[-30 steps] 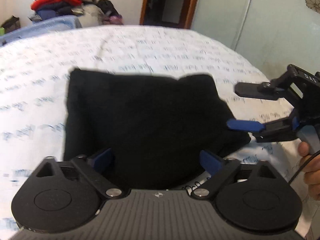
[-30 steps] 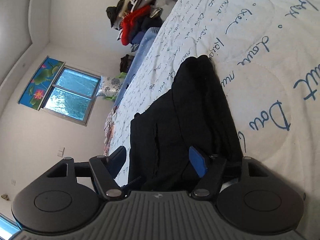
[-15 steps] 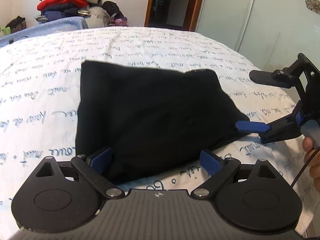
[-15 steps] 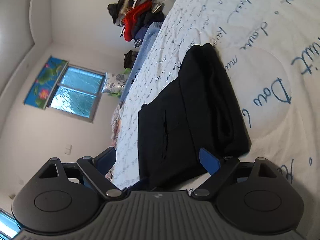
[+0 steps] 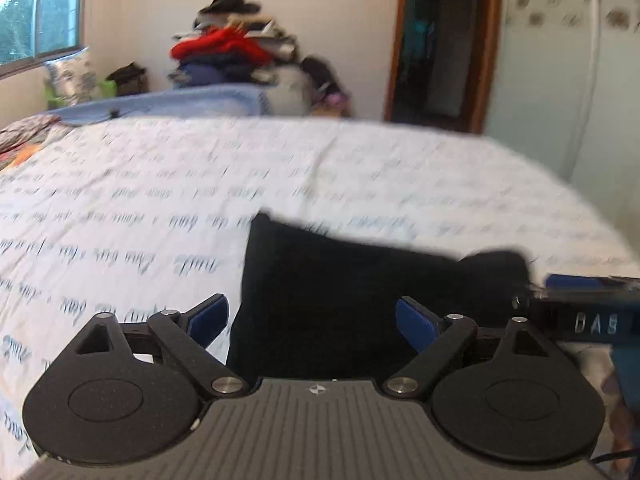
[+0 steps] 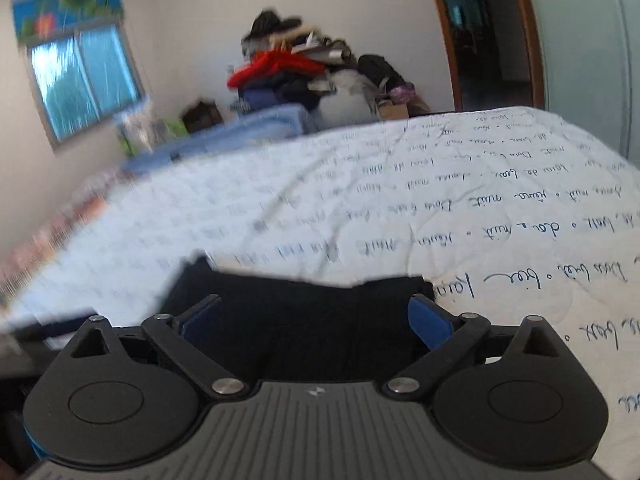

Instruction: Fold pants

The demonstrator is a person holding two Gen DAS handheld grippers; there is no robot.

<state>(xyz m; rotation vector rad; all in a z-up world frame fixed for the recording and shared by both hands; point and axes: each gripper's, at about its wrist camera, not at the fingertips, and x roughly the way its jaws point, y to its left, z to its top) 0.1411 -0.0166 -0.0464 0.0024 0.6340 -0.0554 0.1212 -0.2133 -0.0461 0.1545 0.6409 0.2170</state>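
The black pants (image 5: 360, 288) lie folded into a compact block on the white bed cover with blue script (image 5: 160, 200). They also show in the right wrist view (image 6: 304, 312). My left gripper (image 5: 312, 320) is open and empty, hovering over the near edge of the pants. My right gripper (image 6: 316, 324) is open and empty, also just over the near edge. The right gripper appears at the right edge of the left wrist view (image 5: 580, 296). Both views are blurred by motion.
A pile of clothes with a red garment (image 5: 228, 56) stands beyond the far side of the bed, by a light blue blanket (image 5: 168, 104). A doorway (image 5: 440, 40) and a window (image 6: 84, 80) are on the far walls.
Both grippers have pulled back and tilted up away from the pants, so more of the room shows. The right gripper has rotated from sideways to level. The pants stay folded on the bed.
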